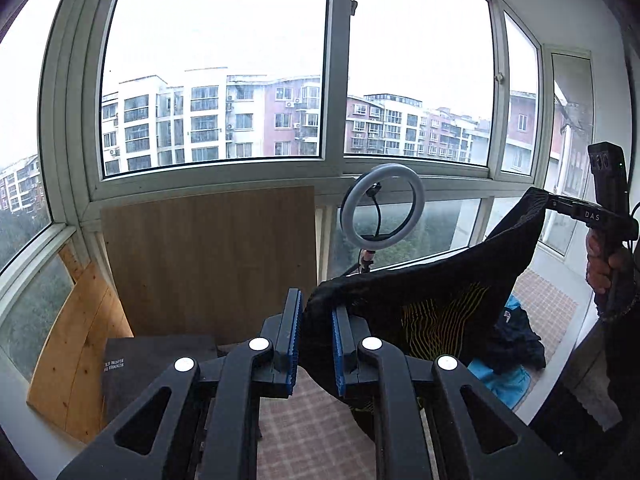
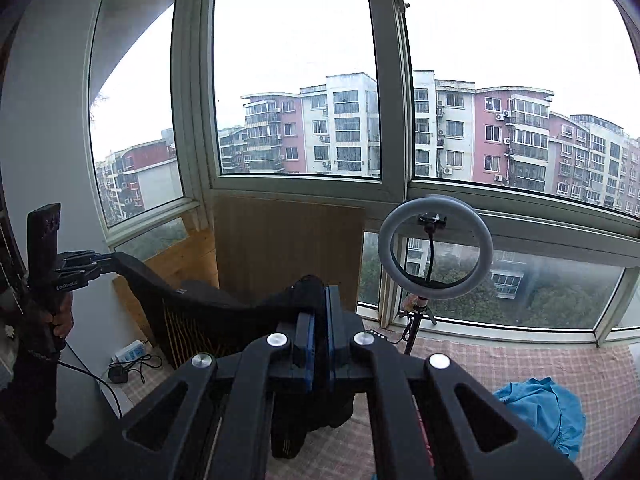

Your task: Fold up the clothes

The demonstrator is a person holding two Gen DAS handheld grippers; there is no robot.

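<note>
Black garment point(image 1: 432, 292) with yellow wavy lines held up in the air, stretched between both grippers above the checked floor mat point(image 1: 312, 432). Left gripper point(image 1: 316, 344) with jaws narrowed onto one edge of the cloth. Right gripper point(image 2: 318, 344) with jaws pressed nearly together, pinching the other edge. Blue clothes point(image 2: 548, 412) lying on the mat by the window. Ring light point(image 2: 435, 246) standing near the glass.
</note>
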